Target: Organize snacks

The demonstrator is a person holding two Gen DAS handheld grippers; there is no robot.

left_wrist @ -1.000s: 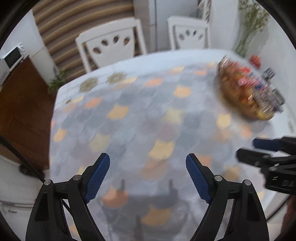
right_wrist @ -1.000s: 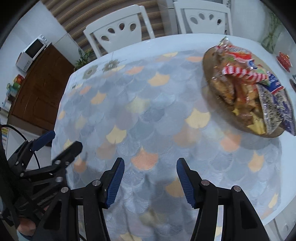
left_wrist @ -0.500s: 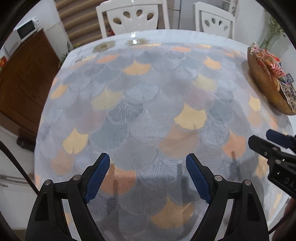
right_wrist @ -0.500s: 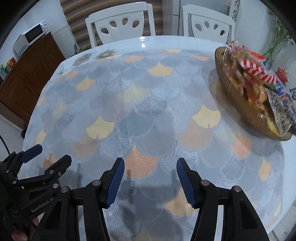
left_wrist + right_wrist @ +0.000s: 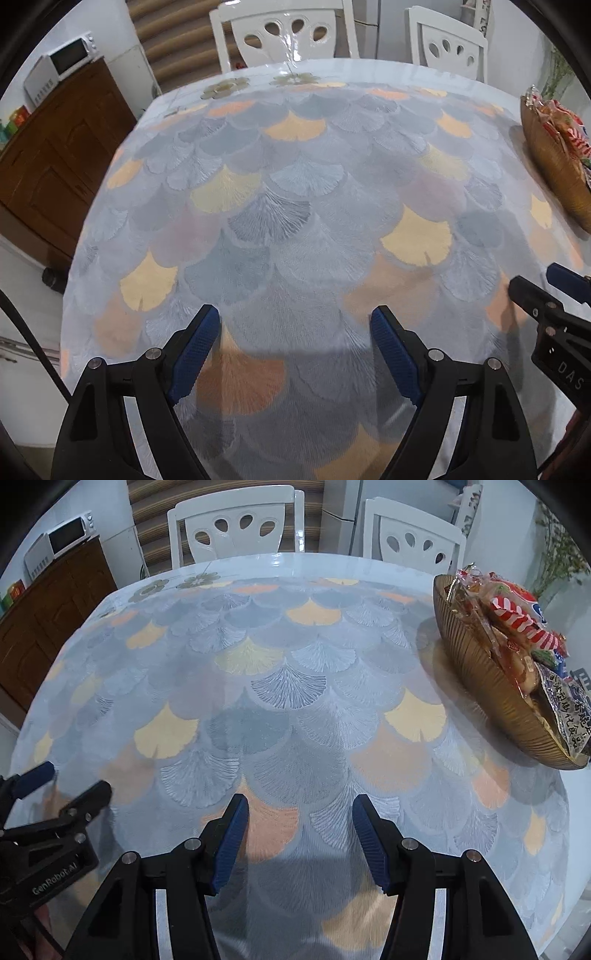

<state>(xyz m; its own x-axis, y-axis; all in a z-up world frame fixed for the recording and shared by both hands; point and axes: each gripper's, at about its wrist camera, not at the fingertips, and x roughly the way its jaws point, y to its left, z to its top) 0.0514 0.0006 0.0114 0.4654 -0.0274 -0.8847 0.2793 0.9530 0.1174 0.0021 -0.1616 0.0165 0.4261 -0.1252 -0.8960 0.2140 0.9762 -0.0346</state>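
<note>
**Snacks heaped in the bowl, both of my grippers spread and empty over the cloth**

The table (image 5: 258,565) fills both views, covered by a fan-patterned cloth (image 5: 288,686) in grey, yellow and orange. No loose packet shows on it from either wrist. At its far right stands the ribbed amber bowl (image 5: 491,694), and the snacks (image 5: 517,620) lie piled in it: a red-and-white striped packet on top, a silver-blue printed one hanging over the near rim, others beneath that I cannot tell apart

My right gripper (image 5: 299,834) hovers low over the near edge, fingers spread wide with nothing between them. My left gripper (image 5: 295,350) sits just beside it, equally spread and empty. Both are well apart from the bowl

This scene fits two stages: the packets gathered and my hands drawn back, or the heap waiting to be sorted out of the bowl. I cannot settle which, so I judge only what good handling asks here

- Keep both grippers level and off the cloth, since it could drag
- If a packet is to be handled, the crinkly wrappers will likely slip; I would pinch a sealed edge rather than the puffed middle
- The silver-blue packet overhangs the rim and looks likeliest to slide off if the bowl is nudged
</note>
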